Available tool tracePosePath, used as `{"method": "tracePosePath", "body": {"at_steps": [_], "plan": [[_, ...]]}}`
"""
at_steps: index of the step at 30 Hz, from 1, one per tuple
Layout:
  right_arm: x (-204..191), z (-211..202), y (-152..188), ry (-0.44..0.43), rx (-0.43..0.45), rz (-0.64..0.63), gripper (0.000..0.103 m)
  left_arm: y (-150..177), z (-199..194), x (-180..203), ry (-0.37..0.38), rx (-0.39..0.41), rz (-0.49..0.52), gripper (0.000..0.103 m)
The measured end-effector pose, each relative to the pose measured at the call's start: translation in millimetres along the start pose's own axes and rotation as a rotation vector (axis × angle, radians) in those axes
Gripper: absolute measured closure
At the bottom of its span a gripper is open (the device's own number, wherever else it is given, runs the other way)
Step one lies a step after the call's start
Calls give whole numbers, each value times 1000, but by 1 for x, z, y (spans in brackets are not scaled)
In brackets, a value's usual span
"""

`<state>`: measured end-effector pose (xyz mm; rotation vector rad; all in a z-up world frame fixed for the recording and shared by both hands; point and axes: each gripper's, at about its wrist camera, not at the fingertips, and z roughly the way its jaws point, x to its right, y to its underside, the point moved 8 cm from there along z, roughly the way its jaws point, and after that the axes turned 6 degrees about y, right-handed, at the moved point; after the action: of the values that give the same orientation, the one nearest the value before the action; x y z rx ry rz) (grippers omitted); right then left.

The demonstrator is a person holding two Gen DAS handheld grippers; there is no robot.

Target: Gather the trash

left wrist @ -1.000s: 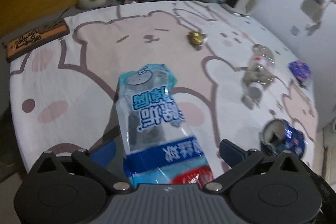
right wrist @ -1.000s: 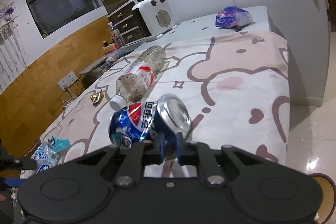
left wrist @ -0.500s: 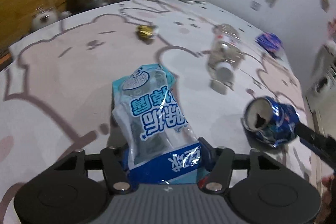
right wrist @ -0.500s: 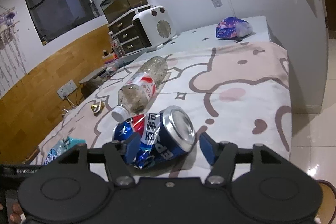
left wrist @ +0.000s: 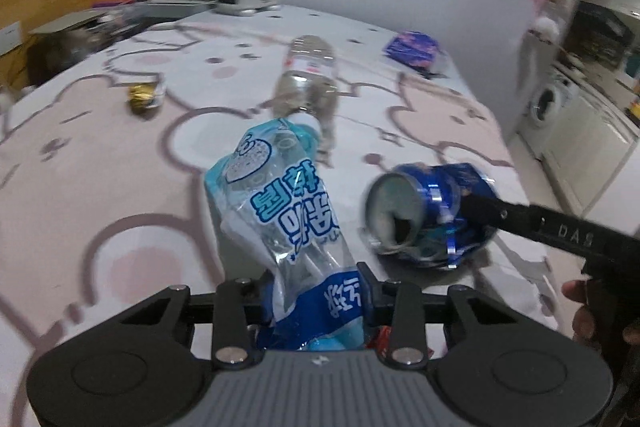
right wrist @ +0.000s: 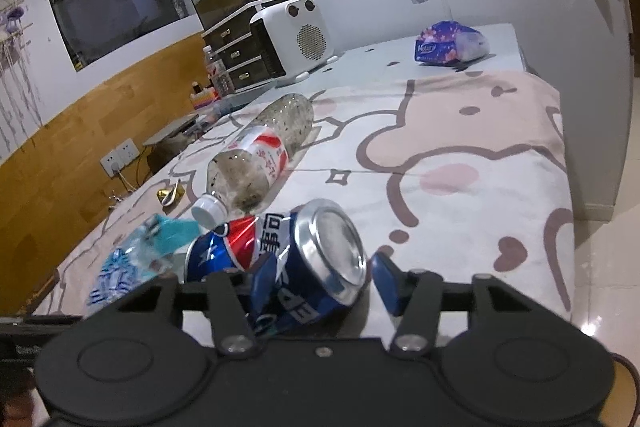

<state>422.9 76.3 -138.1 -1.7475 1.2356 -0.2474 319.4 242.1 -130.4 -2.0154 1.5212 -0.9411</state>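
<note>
My left gripper (left wrist: 316,291) is shut on a crumpled blue and clear plastic wrapper (left wrist: 280,199) and holds it above the bear-print cloth (left wrist: 100,187). The wrapper also shows in the right wrist view (right wrist: 132,259). A crushed blue Pepsi can (right wrist: 288,259) lies on the cloth between the fingers of my right gripper (right wrist: 324,279), which is open around it with a gap on the right side. The can also shows in the left wrist view (left wrist: 428,211). A dirty clear plastic bottle (right wrist: 260,155) lies just beyond the can.
A gold foil scrap (left wrist: 142,97) lies to the left on the cloth. A purple tissue pack (right wrist: 448,45) sits at the far end. A white heater (right wrist: 296,35) and drawers (right wrist: 236,59) stand at the back. The table's edge drops to the floor on the right (right wrist: 600,267).
My left gripper closed on the wrapper and lifted it, swinging right toward the can. My right gripper, shut on the can a second ago, has opened around it.
</note>
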Motion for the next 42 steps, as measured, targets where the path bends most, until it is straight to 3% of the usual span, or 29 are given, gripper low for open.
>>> {"method": "tracePosePath", "body": {"at_steps": [1, 3, 6, 10, 16, 22, 26, 31, 36, 42], "plan": [[3, -3, -2, -3, 3, 9, 43, 0, 3, 5, 26, 0, 10, 64], [8, -9, -6, -21, 17, 50, 19, 3, 6, 15, 78, 2, 21, 64], [10, -18, -14, -62, 44, 89, 2, 11, 7, 31, 143, -10, 51, 64], [1, -19, -16, -60, 71, 33, 0, 18, 1, 38, 174, -14, 68, 64], [-26, -6, -1, -5, 67, -151, 0, 21, -11, 16, 136, -22, 36, 64], [-43, -2, 5, 70, 97, -253, 0, 18, -20, -2, 98, -18, 12, 64], [-40, 2, 5, 84, 87, -224, 0, 20, -22, -7, 77, -24, 2, 64], [-49, -8, 2, 20, 104, -184, 0, 20, -22, -7, 75, -19, -5, 64], [-50, 3, 5, 94, 108, -211, 0, 20, -23, -7, 70, -25, 3, 64], [-41, 13, 6, 99, 64, -164, 0, 21, -21, -5, 64, -26, 4, 64]]}}
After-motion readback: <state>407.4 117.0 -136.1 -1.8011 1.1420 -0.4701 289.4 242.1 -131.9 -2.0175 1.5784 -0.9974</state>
